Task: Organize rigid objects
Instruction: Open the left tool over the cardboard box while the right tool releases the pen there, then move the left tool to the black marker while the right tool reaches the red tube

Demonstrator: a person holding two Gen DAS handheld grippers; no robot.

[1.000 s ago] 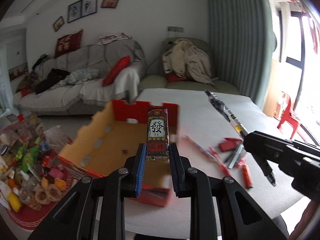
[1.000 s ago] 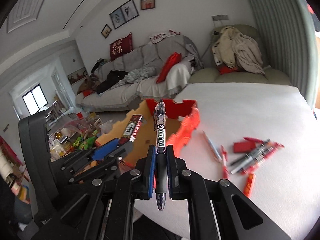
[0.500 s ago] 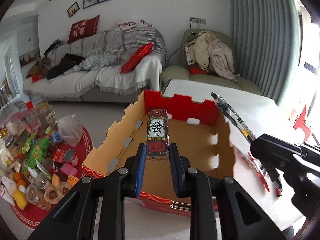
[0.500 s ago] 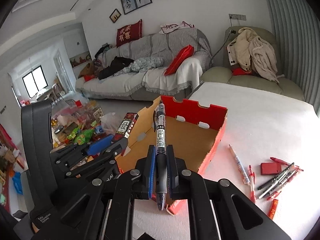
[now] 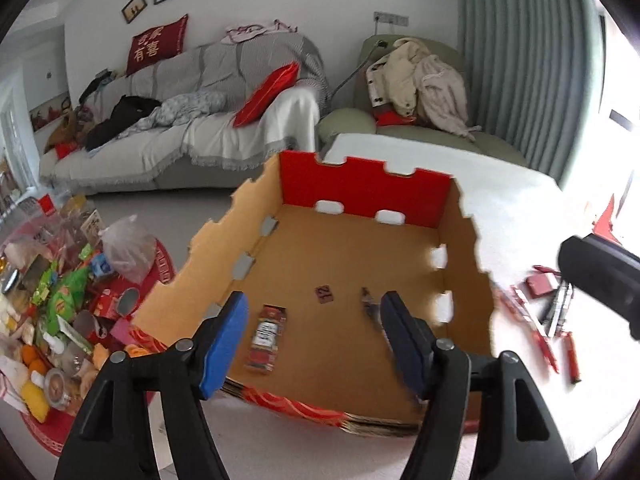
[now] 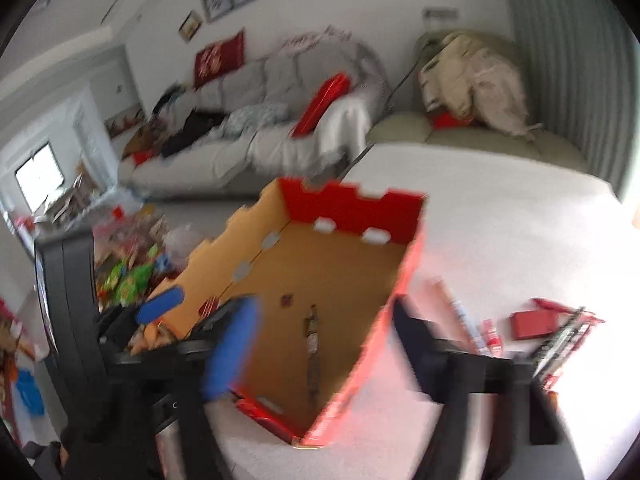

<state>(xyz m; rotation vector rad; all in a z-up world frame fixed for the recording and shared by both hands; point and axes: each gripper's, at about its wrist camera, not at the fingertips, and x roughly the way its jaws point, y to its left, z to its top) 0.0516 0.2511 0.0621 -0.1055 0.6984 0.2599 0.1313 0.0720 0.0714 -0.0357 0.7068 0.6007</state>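
Box [image 5: 360, 188] red outside, tan inside; hand-held gripper pads [image 5: 224, 344] blue; pens [image 5: 544, 340] red.

Left gripper [image 5: 314, 334]: my view shows it pitched downward, jaws just sprung apart, blue pad on one finger, dark pad on the other, nothing between them. Right gripper [image 6: 320, 344]: same downward tilt, jaws also just opened wide and empty; frame is motion-blurred. In the right wrist view the left gripper sits low to the left, its blue pads parted.
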